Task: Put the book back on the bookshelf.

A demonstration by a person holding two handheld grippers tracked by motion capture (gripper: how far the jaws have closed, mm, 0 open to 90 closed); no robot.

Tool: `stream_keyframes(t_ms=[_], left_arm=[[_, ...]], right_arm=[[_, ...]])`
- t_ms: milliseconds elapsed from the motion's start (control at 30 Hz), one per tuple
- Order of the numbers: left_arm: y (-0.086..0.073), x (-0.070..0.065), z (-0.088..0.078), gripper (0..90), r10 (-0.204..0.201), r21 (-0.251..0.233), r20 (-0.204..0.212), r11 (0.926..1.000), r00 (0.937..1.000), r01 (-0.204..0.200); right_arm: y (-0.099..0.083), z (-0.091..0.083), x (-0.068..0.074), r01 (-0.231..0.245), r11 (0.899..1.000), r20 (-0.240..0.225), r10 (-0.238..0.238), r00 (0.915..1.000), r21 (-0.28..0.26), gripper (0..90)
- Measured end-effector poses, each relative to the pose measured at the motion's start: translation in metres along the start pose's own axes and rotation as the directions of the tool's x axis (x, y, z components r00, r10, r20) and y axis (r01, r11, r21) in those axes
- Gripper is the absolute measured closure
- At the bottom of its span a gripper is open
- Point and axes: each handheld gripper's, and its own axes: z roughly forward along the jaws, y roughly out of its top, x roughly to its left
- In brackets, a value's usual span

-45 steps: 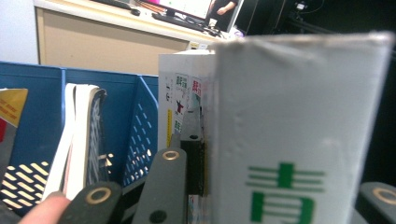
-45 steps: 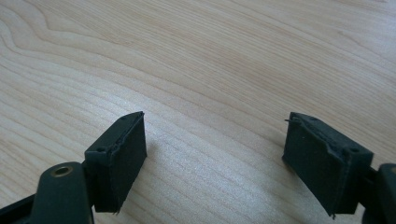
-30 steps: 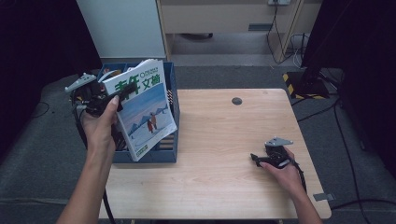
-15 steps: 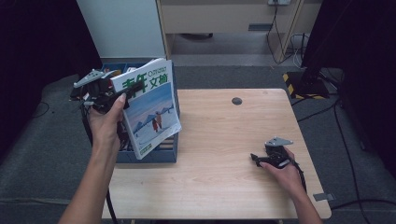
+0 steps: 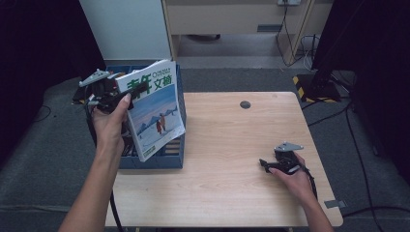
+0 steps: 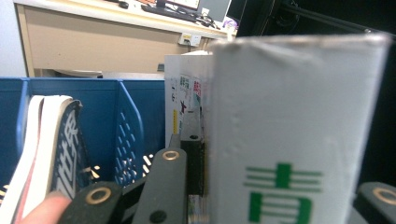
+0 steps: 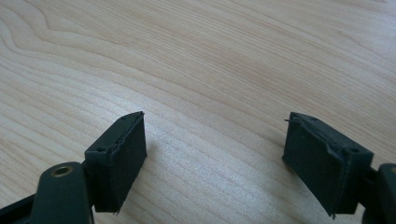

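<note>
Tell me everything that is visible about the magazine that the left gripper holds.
The magazine is thin and glossy, with a white cover, green characters at the top and a picture of small figures on a snowy blue scene. The left gripper is shut on its upper edge and holds it tilted in the air above the blue file box, at the table's left side. In the left gripper view its white edge with green print stands between the jaws.

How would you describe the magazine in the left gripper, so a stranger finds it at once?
Look at the blue file box at the table's left edge. Above it, the left gripper holds the magazine up. Unlike those filed inside, it shows a snowy cover with green characters.
</note>
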Motion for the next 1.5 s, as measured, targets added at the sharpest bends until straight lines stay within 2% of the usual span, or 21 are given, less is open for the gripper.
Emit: stream_keyframes(t_ms=[633,900,1233,1500], left_arm=[[-0.006,0.019,-0.001,73.3,-0.012,0.007,-0.054,0.9999,0.9985,0.012],[-0.008,0.014,0.008,73.3,-0.002,0.005,-0.085,1.0000,0.9964,0.003],[-0.014,0.012,0.019,73.3,-0.016,0.001,-0.104,0.9999,0.9944,0.016],[-0.017,0.008,0.027,73.3,-0.027,-0.004,-0.092,0.9996,0.9954,0.027]], right_arm=[[0.000,0.000,0.000,0.000,1.000,0.000,0.000,1.0000,0.000,21.2],[0.000,0.000,0.000,0.000,1.000,0.001,0.000,1.0000,0.000,21.2],[0.000,0.000,0.000,0.000,1.000,0.001,0.000,1.0000,0.000,21.3],[0.000,0.000,0.000,-0.001,1.000,0.000,0.001,1.0000,0.000,21.2]])
